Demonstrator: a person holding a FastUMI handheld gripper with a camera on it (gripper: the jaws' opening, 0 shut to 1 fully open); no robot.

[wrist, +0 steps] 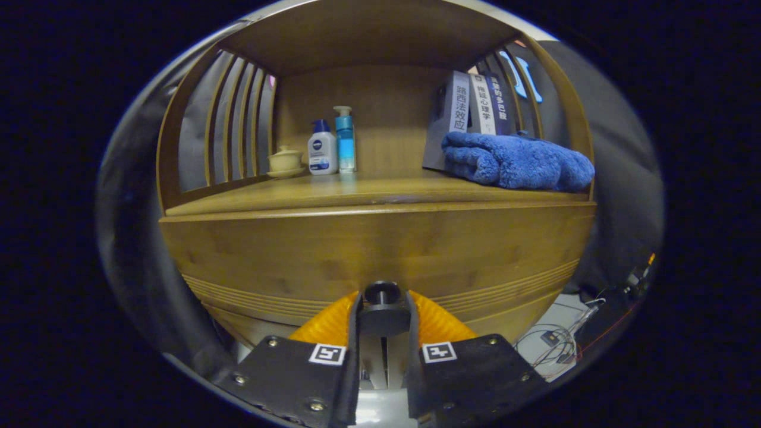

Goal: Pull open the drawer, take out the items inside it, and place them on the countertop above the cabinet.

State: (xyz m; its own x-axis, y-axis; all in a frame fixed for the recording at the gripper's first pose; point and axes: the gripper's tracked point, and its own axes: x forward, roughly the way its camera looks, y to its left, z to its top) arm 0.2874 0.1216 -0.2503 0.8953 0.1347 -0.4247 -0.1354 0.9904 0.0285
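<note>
Both fingers (355, 324) of the gripper (383, 318) clamp the drawer (380, 255) knob (382, 292); countertop (333, 190) front edge bare.

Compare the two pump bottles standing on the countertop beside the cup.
The white bottle is short and squat; the blue bottle is taller and slimmer. The white bottle has a dark blue pump, the blue bottle a pale one. The white bottle stands nearer the cup. Both stand upright, side by side, far beyond the hand-held gripper, whose fingers clamp the drawer knob.
</note>
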